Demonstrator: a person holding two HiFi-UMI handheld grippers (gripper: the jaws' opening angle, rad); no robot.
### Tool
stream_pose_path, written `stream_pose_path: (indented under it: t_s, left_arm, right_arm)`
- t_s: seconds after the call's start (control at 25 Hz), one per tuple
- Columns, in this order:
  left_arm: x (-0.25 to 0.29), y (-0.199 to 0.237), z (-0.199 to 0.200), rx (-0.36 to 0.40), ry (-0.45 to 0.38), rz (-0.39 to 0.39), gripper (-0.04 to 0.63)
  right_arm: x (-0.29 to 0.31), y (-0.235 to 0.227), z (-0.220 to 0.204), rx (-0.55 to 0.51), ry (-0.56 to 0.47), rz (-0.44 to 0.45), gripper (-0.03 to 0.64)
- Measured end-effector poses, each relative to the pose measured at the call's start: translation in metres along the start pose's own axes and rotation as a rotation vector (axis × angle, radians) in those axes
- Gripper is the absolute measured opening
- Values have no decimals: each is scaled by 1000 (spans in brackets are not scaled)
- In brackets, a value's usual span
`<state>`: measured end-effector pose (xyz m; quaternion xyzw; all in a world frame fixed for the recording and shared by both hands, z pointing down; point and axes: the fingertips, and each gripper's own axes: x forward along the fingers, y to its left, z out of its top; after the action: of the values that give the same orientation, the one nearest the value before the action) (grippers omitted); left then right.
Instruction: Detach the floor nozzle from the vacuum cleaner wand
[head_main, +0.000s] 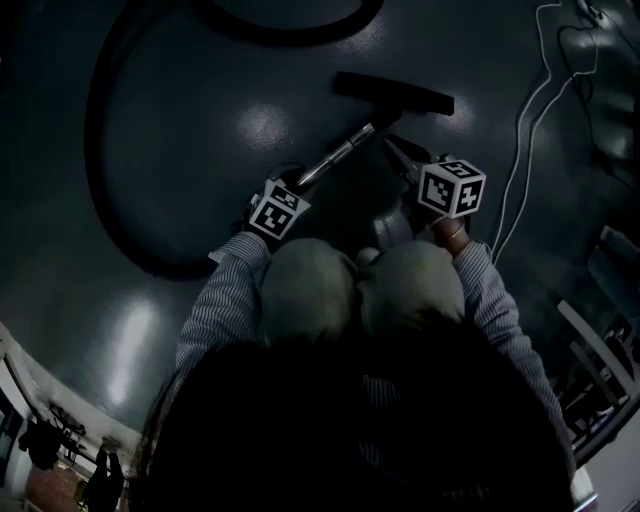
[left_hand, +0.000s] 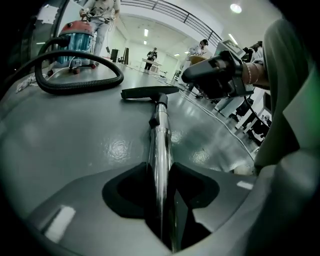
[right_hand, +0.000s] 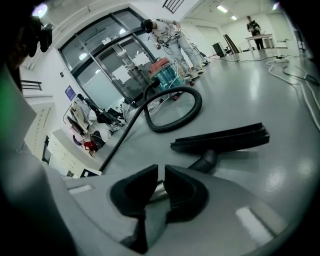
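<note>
Black plastic floor nozzle (head_main: 393, 93), flat and wide, lies on the glossy grey floor (left_hand: 75, 145) ahead of the person. It is joined by its dark neck to the chrome metal wand (left_hand: 160, 145), which slants back from it toward the person.

A black ribbed hose (left_hand: 75, 87) curls in a wide loop on the floor to the left of the wand and beyond the nozzle. It leads off to a red-topped canister vacuum (left_hand: 75, 42), where another person stands. Grey floor lies between the wand and that loop. A thin white cable (head_main: 520, 150) snakes along the floor well to the right of the nozzle.

The left gripper (left_hand: 160, 169) tilts steeply down over the near part of the wand. Its jaws stand wide apart with the chrome tube running between the pads, and a dark gap shows on the right side of the tube.

The right gripper (right_hand: 161, 170) points down at a shallower slant, closer to the nozzle. Its jaws are drawn almost together, leaving a thin slit through which a bit of chrome shows just below the tips. Whether they touch the wand cannot be told.

Both forearms, in striped sleeves (head_main: 225, 300), reach forward past knees in pale trousers (head_main: 310, 290).
</note>
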<state>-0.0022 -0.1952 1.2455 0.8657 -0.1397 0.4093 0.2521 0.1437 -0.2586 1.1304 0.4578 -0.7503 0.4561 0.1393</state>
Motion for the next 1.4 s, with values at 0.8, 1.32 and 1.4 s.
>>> stream_pose_path:
  t_s: [0.8, 1.32, 1.4]
  left_arm:
    - [-47, -7, 27, -42, -91, -45, 178]
    - [-168, -54, 122, -6, -132, -76, 178]
    - [-194, -73, 143, 0, -133, -88, 178]
  right_arm:
    - [-7, 12, 29, 17, -71, 43, 34]
    - [-89, 80, 137, 309, -209, 139, 289]
    - [-117, 110, 175, 341, -274, 246, 308]
